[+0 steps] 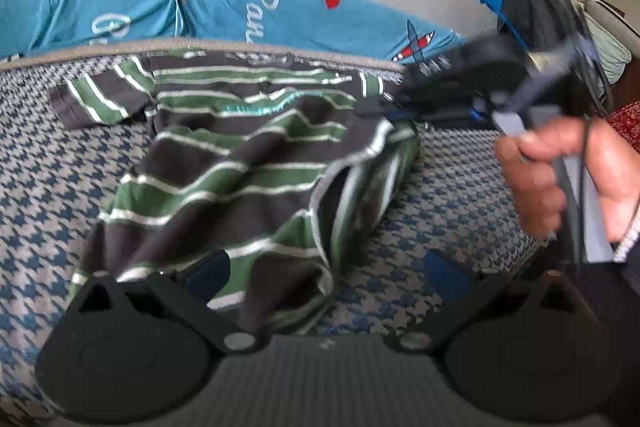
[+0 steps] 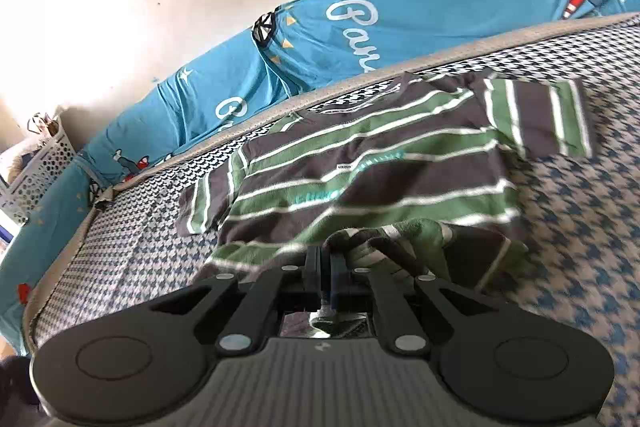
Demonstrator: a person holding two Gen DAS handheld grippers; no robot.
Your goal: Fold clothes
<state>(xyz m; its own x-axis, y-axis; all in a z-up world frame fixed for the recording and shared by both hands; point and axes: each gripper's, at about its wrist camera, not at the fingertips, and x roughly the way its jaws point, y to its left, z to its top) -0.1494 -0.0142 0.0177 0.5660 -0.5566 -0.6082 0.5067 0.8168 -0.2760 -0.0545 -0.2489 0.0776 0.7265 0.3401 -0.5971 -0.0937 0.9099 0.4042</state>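
Fold just begun: the striped shirt point(image 2: 360, 163) lies mostly flat on the bed point(image 2: 580, 235), collar toward 12 o'clock.

The right tool point(image 2: 325, 283) is pressed together, pinching the hem at 6 o'clock. The left tool point(image 1: 326, 279) is spread, with shirt fabric lying over its 9 o'clock finger. Sleeves remain unfolded. Motion blur smears the right tool in the left view, and the pinched edge itself is hidden.

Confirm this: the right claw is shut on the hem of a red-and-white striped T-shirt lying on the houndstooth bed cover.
Wrong colour only. The T-shirt is dark grey and green with thin white stripes, as the right wrist view shows. The rest holds: the right claw is shut on its hem, and it lies on the blue-and-white houndstooth bed cover.
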